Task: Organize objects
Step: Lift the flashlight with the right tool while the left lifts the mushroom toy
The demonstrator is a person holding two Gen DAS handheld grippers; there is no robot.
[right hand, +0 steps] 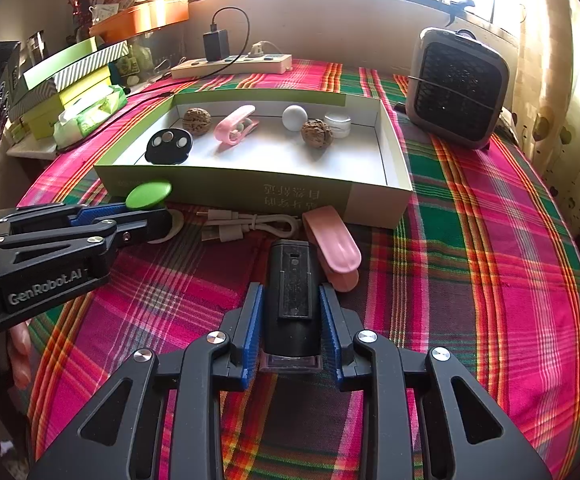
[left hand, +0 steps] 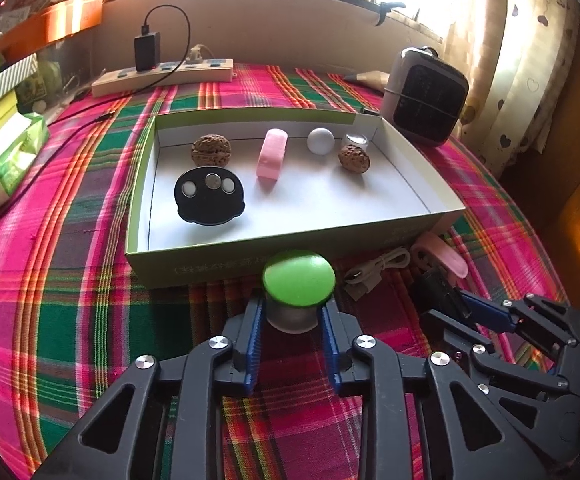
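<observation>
Left gripper (left hand: 293, 312): blue pads set against both sides of a small jar with a green lid (left hand: 299, 283), gripping it just in front of the near wall of the box (left hand: 226, 264).

Right gripper (right hand: 292, 312): closed on a black oblong gadget (right hand: 292, 280), which lies lengthwise between the pads, low over the plaid cloth (right hand: 490, 260).

Beside the gadget: a pink clip (right hand: 332, 248), touching or nearly touching its right side; a bundled white cable (right hand: 246, 226) just in front of the box.

Box contents, left to right: black disc with three round buttons (left hand: 209, 197); walnut (left hand: 211, 151); second pink clip (left hand: 272, 153); white ball (left hand: 320, 141); second walnut (left hand: 354, 158); small white pot (left hand: 356, 142) in the far right corner.

Beyond the box: small heater (right hand: 456, 86) at right; power strip (left hand: 162, 76) with black charger (left hand: 147, 51) by the wall; tissue pack (left hand: 6, 160) at left.
</observation>
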